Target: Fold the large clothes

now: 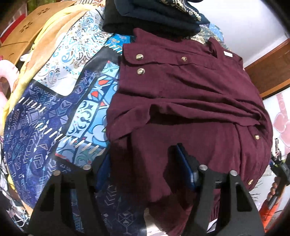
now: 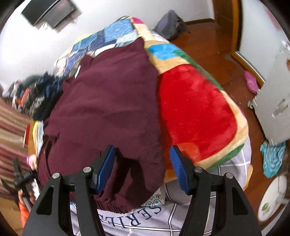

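A maroon garment [image 1: 190, 94] with gold buttons lies spread on the blue patterned bedspread [image 1: 54, 112]. My left gripper [image 1: 145, 168] points down at its near left edge. Its jaws stand apart with a fold of the maroon cloth between them. The right pad [image 1: 186, 163] rests over the cloth and the left pad [image 1: 103, 170] sits just beside the edge. In the right wrist view the same garment [image 2: 108, 101] hangs over the bed's near edge. My right gripper [image 2: 143, 168] stands open around its lower right corner, and the right pad [image 2: 179, 168] is clear of the cloth.
Folded dark navy clothes [image 1: 154, 16] are stacked at the head of the garment. A red fleece blanket [image 2: 195, 112] lies beside it. A grey lettered sheet [image 2: 145, 217] covers the bed's edge. A backpack [image 2: 170, 23], a white fan [image 2: 273, 196] and a grey cabinet [image 2: 275, 109] stand on the wooden floor.
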{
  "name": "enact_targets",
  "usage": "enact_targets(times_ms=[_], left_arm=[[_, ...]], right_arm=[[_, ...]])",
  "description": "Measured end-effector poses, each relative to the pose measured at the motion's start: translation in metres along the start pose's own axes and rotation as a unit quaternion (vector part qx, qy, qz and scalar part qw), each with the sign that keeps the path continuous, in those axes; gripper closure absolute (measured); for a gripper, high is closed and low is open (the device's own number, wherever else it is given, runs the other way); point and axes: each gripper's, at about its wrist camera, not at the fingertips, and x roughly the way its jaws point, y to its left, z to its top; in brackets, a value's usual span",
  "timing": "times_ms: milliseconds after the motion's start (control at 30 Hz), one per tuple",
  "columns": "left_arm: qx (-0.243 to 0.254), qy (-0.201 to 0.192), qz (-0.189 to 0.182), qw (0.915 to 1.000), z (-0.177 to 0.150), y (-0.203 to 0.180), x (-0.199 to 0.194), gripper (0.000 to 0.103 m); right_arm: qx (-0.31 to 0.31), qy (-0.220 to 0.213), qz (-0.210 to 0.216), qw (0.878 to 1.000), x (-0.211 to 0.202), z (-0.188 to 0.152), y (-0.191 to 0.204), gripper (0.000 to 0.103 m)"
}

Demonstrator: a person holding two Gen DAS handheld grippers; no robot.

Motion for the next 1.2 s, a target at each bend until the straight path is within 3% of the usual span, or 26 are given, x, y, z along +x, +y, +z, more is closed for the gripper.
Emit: enact_targets(times_ms=[133, 233, 333, 467, 867, 1033, 1200], left_arm=[[0.016, -0.011, 0.01, 0.9998, 0.004, -0.005, -0.001, 0.075], [0.028, -0.024, 0.015, 0.9992, 0.006, -0.011, -0.004, 0.084], [0.031, -0.034, 0.011, 0.9989, 0.013, -0.016, -0.008, 0.09], [0.037, -0.058, 0.006, 0.9976, 0.026, -0.026, -0.019, 0.094], [0.047, -0.127, -0.024, 0.9905, 0.083, -0.053, -0.052, 0.095], [0.045, -0.144, -0.031, 0.988, 0.121, -0.057, -0.05, 0.095], [0.042, -0.152, -0.031, 0.9871, 0.16, -0.059, -0.036, 0.096]], right_arm=[[0.01, 0.013, -0.009, 1.0, 0.024, 0.0, 0.002, 0.044], [0.016, -0.01, -0.014, 1.0, 0.02, 0.005, 0.005, 0.044], [0.015, -0.035, -0.023, 0.999, 0.01, 0.013, 0.007, 0.061], [0.026, -0.057, -0.019, 0.998, 0.0, 0.029, 0.007, 0.089], [-0.033, -0.124, 0.016, 0.992, -0.017, 0.091, 0.054, 0.094], [-0.047, -0.134, 0.018, 0.99, -0.001, 0.129, 0.064, 0.095], [-0.033, -0.115, 0.021, 0.993, 0.027, 0.164, 0.061, 0.095]])
